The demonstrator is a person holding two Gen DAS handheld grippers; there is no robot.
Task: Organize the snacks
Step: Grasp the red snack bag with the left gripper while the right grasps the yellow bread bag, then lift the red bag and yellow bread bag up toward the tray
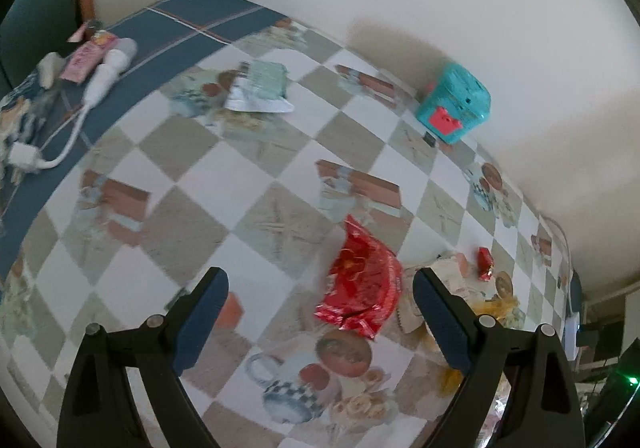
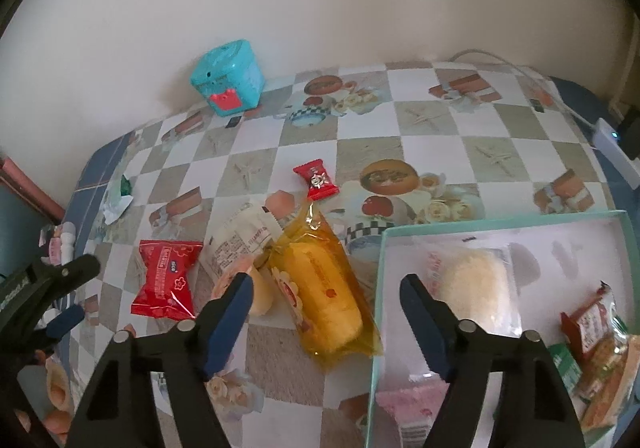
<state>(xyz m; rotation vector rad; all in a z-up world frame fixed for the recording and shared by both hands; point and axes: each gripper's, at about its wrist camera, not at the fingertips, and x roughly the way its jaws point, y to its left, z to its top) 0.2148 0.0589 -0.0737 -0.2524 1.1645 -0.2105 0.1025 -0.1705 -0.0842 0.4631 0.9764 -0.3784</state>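
Above checkered table (image 2: 440, 136): left gripper (image 1: 320, 288) apart over red packet (image 1: 362, 284); right gripper (image 2: 326, 290) apart over yellow cake packet (image 2: 324, 284).

The tabletop (image 2: 440, 136) lies bare between the teal toy box (image 2: 229, 78) by the wall and the snack cluster, giving a claw free passage there. Nearer, the yellow cake packet (image 2: 324, 280), white wrapper (image 2: 240, 240) and red packet (image 2: 166, 278) crowd together, touching or just beside one another. The teal-rimmed box (image 2: 380, 288) walls off the right side.
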